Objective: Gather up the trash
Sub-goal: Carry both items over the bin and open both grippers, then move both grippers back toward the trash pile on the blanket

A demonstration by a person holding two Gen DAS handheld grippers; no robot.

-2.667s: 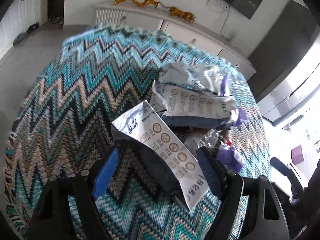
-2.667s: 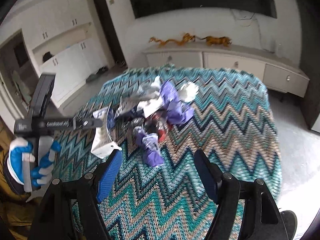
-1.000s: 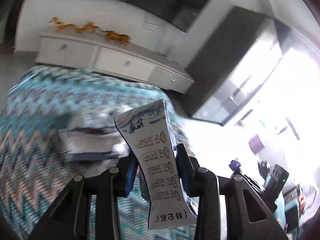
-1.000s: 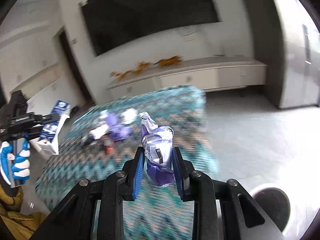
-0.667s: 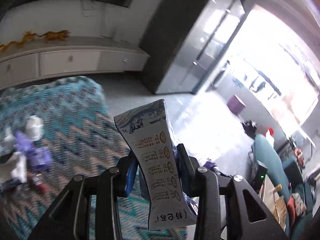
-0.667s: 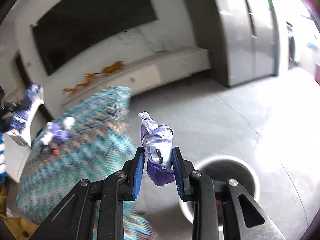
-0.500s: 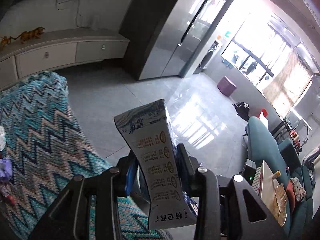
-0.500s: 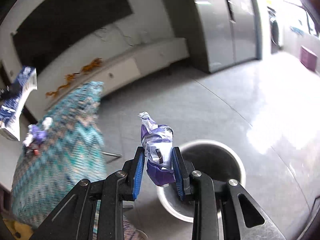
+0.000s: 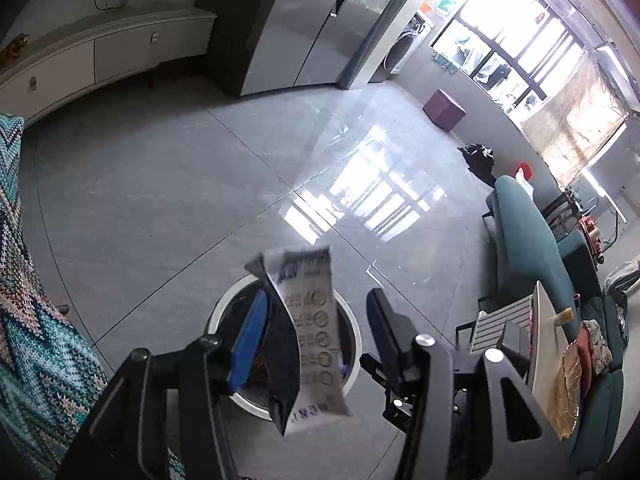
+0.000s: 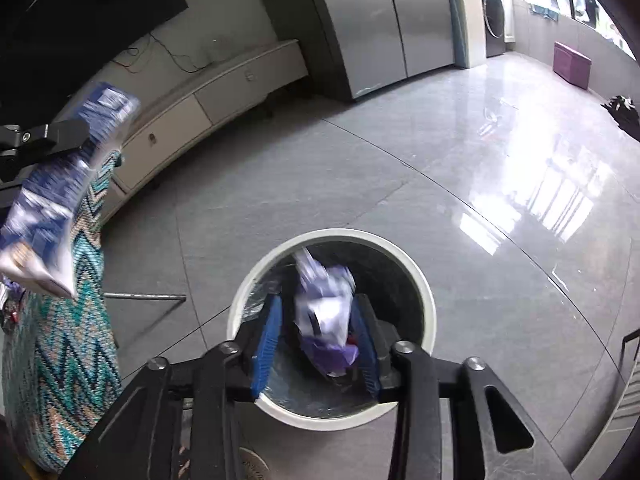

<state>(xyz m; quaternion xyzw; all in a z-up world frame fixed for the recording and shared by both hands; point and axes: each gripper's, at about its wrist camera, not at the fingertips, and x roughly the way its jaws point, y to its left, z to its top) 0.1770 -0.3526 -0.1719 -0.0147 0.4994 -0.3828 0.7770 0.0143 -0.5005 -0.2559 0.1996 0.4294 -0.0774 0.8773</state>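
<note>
White-rimmed bin [image 10: 428, 300] below both spread tools, left tool [image 9: 316, 328], right tool [image 10: 320, 340], wrappers loose between fingers

A home living room: grey tiled floor [image 9: 168, 184], long white sideboard [image 9: 100, 52], teal sofa [image 9: 532, 248], steel fridge [image 10: 384, 20], washing machine [image 10: 494, 8] far right, big sunlit windows [image 9: 520, 44].

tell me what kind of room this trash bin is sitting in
Most likely a home's open living area. The round trash bin stands on a glossy grey tiled floor, with a long white media cabinet along the wall, a tall steel fridge beside it, and a teal sofa.
</note>
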